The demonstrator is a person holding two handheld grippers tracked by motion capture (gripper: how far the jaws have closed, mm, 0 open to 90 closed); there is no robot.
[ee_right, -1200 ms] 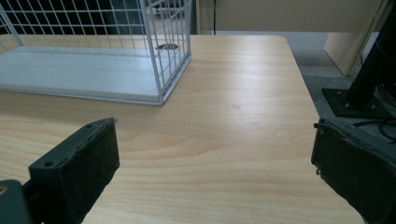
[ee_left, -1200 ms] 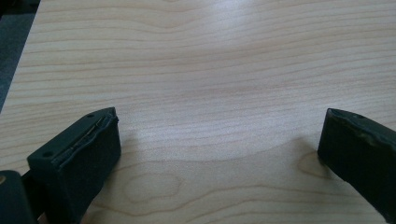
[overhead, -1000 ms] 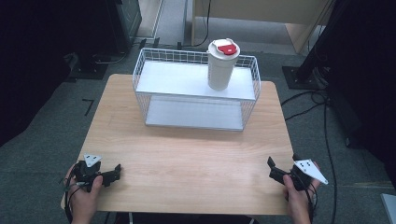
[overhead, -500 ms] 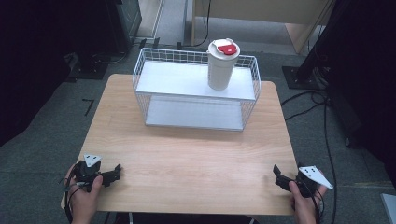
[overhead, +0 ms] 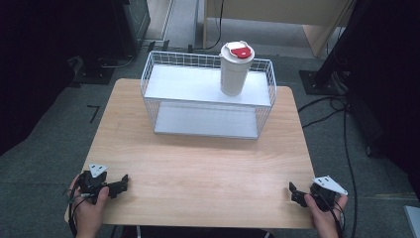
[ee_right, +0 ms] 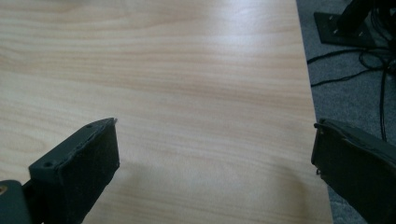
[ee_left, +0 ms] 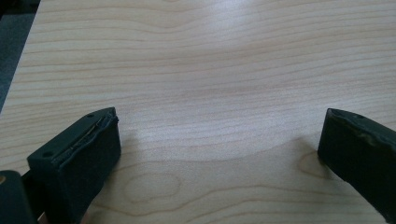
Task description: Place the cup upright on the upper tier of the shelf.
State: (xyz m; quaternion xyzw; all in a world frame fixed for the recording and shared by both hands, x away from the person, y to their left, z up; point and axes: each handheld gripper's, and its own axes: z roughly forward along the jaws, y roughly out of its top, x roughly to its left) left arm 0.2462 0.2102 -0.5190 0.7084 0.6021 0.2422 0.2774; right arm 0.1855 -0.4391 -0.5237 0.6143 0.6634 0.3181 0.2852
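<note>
Table (overhead: 198,178): rectangular top of pale wood laminate with rounded corners; fine lengthwise grain and a faint oval knot show in the left gripper view.
Wire rack (overhead: 148,79): white box-shaped frame of thin gridded wire with two flat white shelves, standing on the far half of the table.
Cup (overhead: 235,72): tall, slightly tapered white tumbler with a round lid bearing a red patch; upright on the upper shelf, towards its right end, well apart from both grippers.
Left gripper (overhead: 123,182): black blocky body with a grey three-cornered plate on top, held in a hand at the near left corner; jaws spread wide, nothing between them but bare wood.
Right gripper (overhead: 293,193): the same build, at the near right corner over the table's edge; matte, flat-faced jaws spread wide, gripping nothing.
Floor (overhead: 59,124): grey carpet, black cables at the right.
</note>
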